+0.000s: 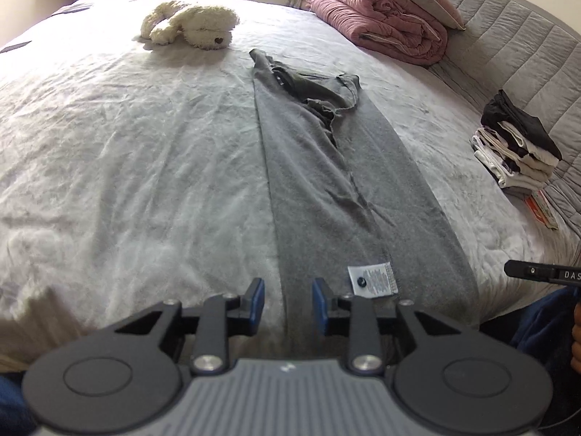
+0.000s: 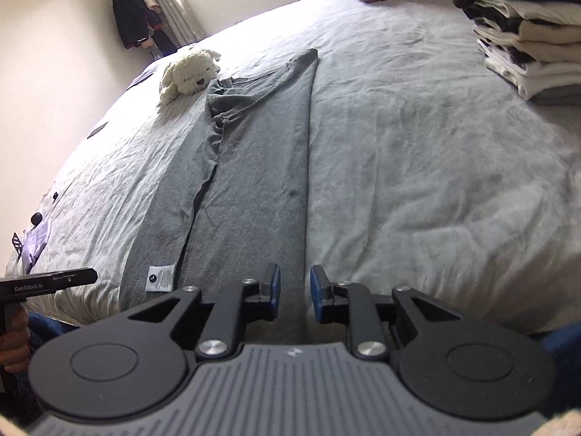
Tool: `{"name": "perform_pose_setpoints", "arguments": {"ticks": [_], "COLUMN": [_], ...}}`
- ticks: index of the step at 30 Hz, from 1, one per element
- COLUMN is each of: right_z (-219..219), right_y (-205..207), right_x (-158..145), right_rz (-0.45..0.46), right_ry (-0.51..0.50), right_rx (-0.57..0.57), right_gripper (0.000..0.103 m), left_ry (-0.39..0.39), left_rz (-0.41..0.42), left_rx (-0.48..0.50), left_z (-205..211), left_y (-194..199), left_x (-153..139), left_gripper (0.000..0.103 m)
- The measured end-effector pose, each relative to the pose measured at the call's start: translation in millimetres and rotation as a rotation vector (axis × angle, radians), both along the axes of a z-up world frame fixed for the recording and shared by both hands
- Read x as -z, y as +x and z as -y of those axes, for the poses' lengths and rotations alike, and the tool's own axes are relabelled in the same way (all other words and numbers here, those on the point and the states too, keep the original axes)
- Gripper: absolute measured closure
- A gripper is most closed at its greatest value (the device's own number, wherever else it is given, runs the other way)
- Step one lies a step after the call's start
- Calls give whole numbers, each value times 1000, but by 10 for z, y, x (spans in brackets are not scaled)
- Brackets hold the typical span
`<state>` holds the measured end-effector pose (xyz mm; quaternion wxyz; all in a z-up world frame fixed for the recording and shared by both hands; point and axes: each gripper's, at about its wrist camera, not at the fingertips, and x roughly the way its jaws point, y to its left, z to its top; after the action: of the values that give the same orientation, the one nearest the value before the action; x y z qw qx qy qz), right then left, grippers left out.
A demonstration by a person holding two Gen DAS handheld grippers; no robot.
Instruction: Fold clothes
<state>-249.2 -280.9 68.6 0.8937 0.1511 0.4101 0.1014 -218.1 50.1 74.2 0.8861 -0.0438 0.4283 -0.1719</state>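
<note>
A grey shirt point(image 1: 326, 181) lies on the bed, both sides folded inward into a long strip, hem nearest me, white care label point(image 1: 372, 279) showing. My left gripper point(image 1: 287, 299) is open over the strip's left hem corner; the fabric edge runs between its blue pads point(image 1: 258, 296). In the right wrist view the same shirt point(image 2: 247, 167) stretches away, label point(image 2: 159, 278) at lower left. My right gripper point(image 2: 295, 289) is open, straddling the strip's right edge at the hem. Whether either touches the cloth, I cannot tell. The other gripper's tip shows at each view's side edge point(image 1: 537, 272), point(image 2: 51, 279).
A white plush dog point(image 1: 192, 21) lies beyond the collar. A stack of folded clothes point(image 1: 515, 141) sits at the right by the grey quilted headboard point(image 1: 508, 47), with a rolled pink quilt point(image 1: 381, 18) behind. White bedsheet point(image 1: 127, 145) spreads left of the shirt. A dark coat point(image 2: 132, 18) hangs on the wall.
</note>
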Motion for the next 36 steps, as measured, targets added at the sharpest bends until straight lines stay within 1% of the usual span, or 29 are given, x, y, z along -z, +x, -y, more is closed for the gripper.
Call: {"name": "perform_pose_setpoints", "arguments": {"ticks": [2, 3, 4, 5, 8, 10, 13, 15, 16, 19, 21, 24, 27, 30, 32, 34, 36], "right_z": [-117, -205, -305, -409, -714, -853, -1014, -1063, -1060, -1002, -983, -930, -910, -928, -940, -928, -939], "right_y": [268, 390, 511, 627, 950, 1152, 1399, 1542, 1604, 1861, 2015, 2198, 2261, 2259, 2258, 2290, 2330], "right_x": [-77, -101, -112, -105, -55, 17, 136, 209, 226, 227, 229, 267, 272, 239, 217, 230, 254], "right_rz": [19, 29, 37, 40, 46, 43, 53, 63, 65, 54, 49, 29, 5, 32, 50, 56, 54], "right_ry": [-38, -60, -84, -105, -168, -199, -264, -310, -319, -313, -317, -286, -250, -258, -262, -238, -208], "right_rx": [-63, -106, -148, -186, -278, -311, -350, -370, -372, -368, -372, -334, -299, -305, -308, -299, -304], "right_gripper": [80, 78, 73, 71, 71, 71, 71, 71, 71, 71, 70, 69, 69, 68, 68, 68, 68], "left_ry": [10, 13, 14, 14, 15, 55, 177, 245, 254, 255, 257, 271, 285, 298, 285, 249, 240], "left_rz": [38, 54, 69, 84, 112, 136, 174, 179, 183, 200, 203, 223, 235, 246, 239, 218, 217], "left_rx": [38, 63, 79, 91, 129, 131, 154, 172, 185, 226, 236, 247, 264, 280, 296, 305, 320], "left_z": [148, 228, 301, 372, 571, 696, 866, 964, 992, 1052, 1071, 1120, 1154, 1186, 1161, 1114, 1112], "left_y": [258, 408, 540, 665, 1047, 1225, 1356, 1397, 1415, 1472, 1531, 1620, 1731, 1844, 1899, 1954, 1951], "left_x": [-54, -60, -50, -37, 79, 188, 385, 488, 500, 499, 519, 549, 556, 562, 557, 544, 545], "left_gripper": [68, 68, 68, 68, 68, 68, 68, 68, 67, 66, 65, 65, 64, 62, 60, 60, 60]}}
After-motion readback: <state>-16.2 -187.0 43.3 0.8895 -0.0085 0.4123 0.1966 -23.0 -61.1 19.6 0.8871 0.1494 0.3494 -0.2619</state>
